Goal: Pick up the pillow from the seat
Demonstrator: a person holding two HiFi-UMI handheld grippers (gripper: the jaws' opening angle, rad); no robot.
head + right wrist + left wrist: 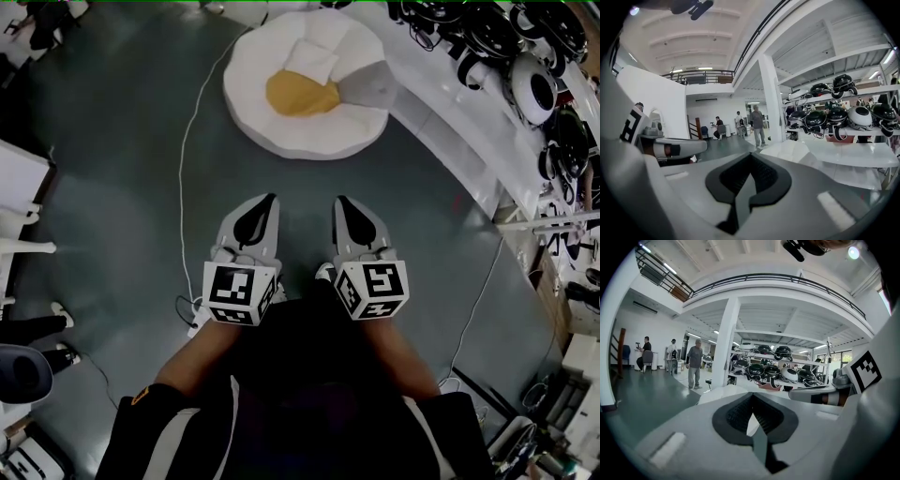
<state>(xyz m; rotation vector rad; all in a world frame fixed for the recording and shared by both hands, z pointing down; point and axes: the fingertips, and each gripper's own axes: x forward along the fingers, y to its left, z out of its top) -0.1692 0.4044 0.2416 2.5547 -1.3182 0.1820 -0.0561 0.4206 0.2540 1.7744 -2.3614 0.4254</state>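
Side by side, left gripper (271,198), right gripper (339,201), jaws together

Left gripper (271,199), right gripper (340,202): grey; black-padded

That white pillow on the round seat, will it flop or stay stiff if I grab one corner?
Probably floppy: the white pillow looks puffy and dented, so it would likely sag. Likely light for its size. Square and flat-sided, it shouldn't roll off the seat.

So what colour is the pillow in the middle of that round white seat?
The pillow is mustard yellow; the head view shows it best.
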